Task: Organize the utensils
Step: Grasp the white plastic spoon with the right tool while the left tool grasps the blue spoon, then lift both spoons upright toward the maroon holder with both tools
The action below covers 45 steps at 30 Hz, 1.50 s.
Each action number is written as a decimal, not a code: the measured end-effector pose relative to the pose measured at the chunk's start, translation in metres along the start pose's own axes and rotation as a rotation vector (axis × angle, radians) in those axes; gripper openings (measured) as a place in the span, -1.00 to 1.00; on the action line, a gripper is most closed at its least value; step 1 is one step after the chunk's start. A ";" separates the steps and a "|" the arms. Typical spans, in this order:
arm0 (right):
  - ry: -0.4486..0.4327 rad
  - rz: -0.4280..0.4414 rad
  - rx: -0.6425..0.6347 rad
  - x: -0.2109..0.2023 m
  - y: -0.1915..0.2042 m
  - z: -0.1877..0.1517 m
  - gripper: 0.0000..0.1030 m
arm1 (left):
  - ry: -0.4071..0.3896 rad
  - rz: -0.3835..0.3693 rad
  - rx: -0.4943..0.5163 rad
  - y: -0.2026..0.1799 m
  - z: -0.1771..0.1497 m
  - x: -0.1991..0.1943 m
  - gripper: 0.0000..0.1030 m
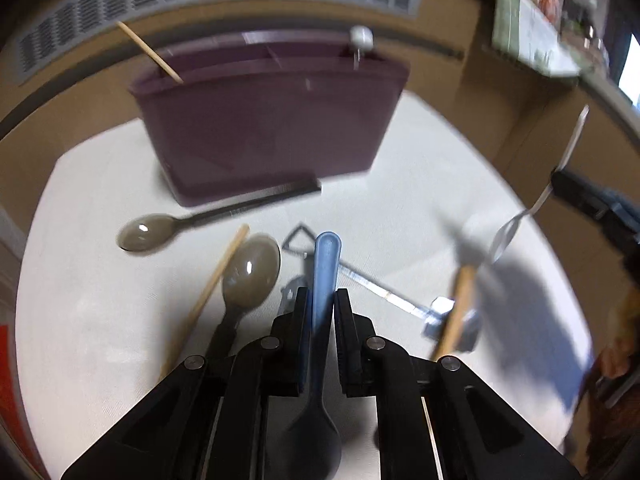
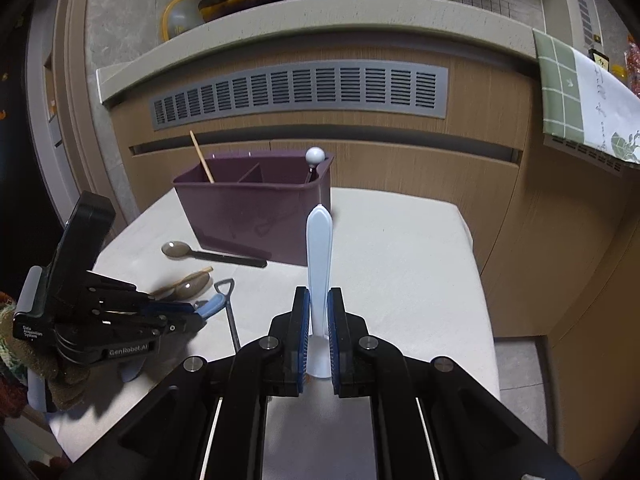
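Two grippers, both clenched: our left gripper point(image 1: 322, 300) pinches a blue spoon point(image 1: 326, 264) just above the white table point(image 1: 420, 216); our right gripper point(image 2: 319, 300) holds a white spoon point(image 2: 319, 248) upright, near the purple caddy point(image 2: 256, 208).

Left gripper point(image 2: 202, 312): black linkage arms, silver pivot screws, white "GenRobot.AI" lettering noted. Blue pads seen on right gripper point(image 2: 319, 300) jaws. Knitted glove point(image 2: 24, 376) worn.
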State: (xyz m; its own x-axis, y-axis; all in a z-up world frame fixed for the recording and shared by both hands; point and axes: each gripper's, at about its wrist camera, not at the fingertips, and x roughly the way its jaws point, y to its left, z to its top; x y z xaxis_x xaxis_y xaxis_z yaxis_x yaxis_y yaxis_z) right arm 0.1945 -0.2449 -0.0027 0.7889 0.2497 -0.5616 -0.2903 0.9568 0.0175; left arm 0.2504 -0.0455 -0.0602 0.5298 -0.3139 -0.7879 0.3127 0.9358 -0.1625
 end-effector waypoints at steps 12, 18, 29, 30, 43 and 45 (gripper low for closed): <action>-0.033 0.047 -0.015 -0.009 0.016 0.014 -0.86 | -0.245 -0.017 -0.061 0.007 -0.004 -0.082 -0.82; -0.030 0.045 -0.040 -0.010 0.024 0.017 -0.86 | -0.279 -0.014 -0.062 0.007 -0.006 -0.093 -0.91; -0.013 0.035 -0.047 -0.006 0.024 0.016 -0.86 | -0.198 -0.052 -0.111 0.025 -0.011 -0.063 -0.70; -0.010 0.035 -0.043 -0.004 0.023 0.015 -0.86 | -0.181 -0.083 -0.099 0.024 -0.010 -0.056 -0.56; 0.001 -0.001 -0.008 -0.001 0.009 -0.002 -0.85 | 0.058 0.039 0.179 -0.016 0.042 0.055 -0.36; 0.007 0.006 0.008 0.000 0.006 -0.005 -0.85 | 0.083 0.071 0.162 -0.015 0.045 0.065 -0.48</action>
State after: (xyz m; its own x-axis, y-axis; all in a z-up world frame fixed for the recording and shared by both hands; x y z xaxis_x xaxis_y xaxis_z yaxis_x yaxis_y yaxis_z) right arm 0.1902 -0.2404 -0.0072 0.7835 0.2542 -0.5670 -0.2906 0.9565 0.0272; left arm 0.3158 -0.0867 -0.0817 0.4901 -0.2275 -0.8414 0.4030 0.9151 -0.0127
